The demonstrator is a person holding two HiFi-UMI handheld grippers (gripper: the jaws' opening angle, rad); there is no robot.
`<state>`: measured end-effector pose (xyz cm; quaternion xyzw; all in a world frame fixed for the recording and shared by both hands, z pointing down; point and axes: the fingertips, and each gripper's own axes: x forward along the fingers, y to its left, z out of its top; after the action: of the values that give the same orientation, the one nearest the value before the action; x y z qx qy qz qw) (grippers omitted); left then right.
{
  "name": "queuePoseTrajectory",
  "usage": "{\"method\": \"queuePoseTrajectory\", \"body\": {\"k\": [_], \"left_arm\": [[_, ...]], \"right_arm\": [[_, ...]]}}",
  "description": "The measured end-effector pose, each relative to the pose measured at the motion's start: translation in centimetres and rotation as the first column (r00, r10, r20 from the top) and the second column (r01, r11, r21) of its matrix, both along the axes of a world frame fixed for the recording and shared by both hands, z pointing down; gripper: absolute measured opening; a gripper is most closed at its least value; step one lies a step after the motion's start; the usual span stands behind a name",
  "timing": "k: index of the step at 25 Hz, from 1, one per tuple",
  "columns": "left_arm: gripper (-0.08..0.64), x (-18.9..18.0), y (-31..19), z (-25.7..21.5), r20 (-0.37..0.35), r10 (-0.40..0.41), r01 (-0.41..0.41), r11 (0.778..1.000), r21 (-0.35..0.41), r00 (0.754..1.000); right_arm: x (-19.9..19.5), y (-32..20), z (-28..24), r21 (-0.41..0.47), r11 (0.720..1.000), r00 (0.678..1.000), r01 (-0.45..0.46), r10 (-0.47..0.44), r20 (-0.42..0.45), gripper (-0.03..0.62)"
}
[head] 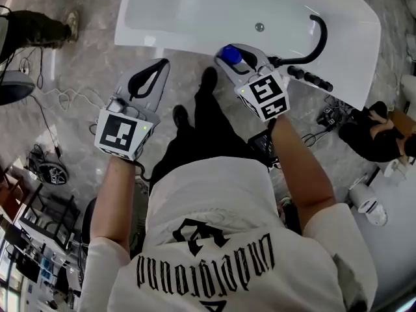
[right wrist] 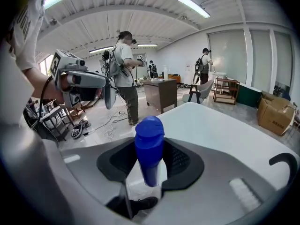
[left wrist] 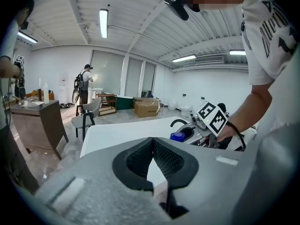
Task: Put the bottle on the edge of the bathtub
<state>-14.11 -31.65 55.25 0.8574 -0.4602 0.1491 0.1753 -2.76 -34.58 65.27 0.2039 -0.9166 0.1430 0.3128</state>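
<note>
- Right gripper: its jaws were closed on the bottle, the pads pressing on the narrow part below the blue cap, which stood upright above them.
- Left gripper: its jaw tips met and nothing lay between them. It hung to the side over the marbled floor, apart from the bathtub.
- Position of the bottle: seen from the head view, the cap lay over the tub's near rim. Whether the base touched it could not be told.
- Handling, as judged: a small plastic bottle, probably light and stiff. It looked smooth-walled, so it could slip or swing in a grip taken this high. A hold lower on the body would have kept it steadier, and it looked top-heavy enough to tip when set down.
- Edges: the rim was a smooth white ledge with the basin falling away behind it and the floor in front, so a centred, level placement seemed necessary.
- Open room: the near rim was bare. A black curved fitting stood well to the right, and the person's shoes were close below.
</note>
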Motion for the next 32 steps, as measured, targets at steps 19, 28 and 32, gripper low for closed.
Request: {"method": "queuePoseTrajectory", "body": {"k": [19,28,32], "left_arm": [[0.008,1.7,-3.1,9.0,-0.015,0.006,-0.008,0.994,-0.111,1.0],[0.008,1.9,-3.4,9.5,-0.014,0.012,-0.014,0.993,-0.118,1.0],[0.008,2.0,-3.3,9.8,-0.015,0.009,-0.01,0.991,-0.131,1.0]], "right_arm": [[0.7,-3.0,12.9,-0.102,0.994,0.991,-0.049,0.036,-0.13,0.155],[0.4,-2.8,14.8,-0.083,0.996,0.982,-0.013,-0.003,-0.191,0.155],[1.1,-2.2,16.1,-0.081,0.997,0.974,-0.01,-0.009,-0.226,0.155]]}}
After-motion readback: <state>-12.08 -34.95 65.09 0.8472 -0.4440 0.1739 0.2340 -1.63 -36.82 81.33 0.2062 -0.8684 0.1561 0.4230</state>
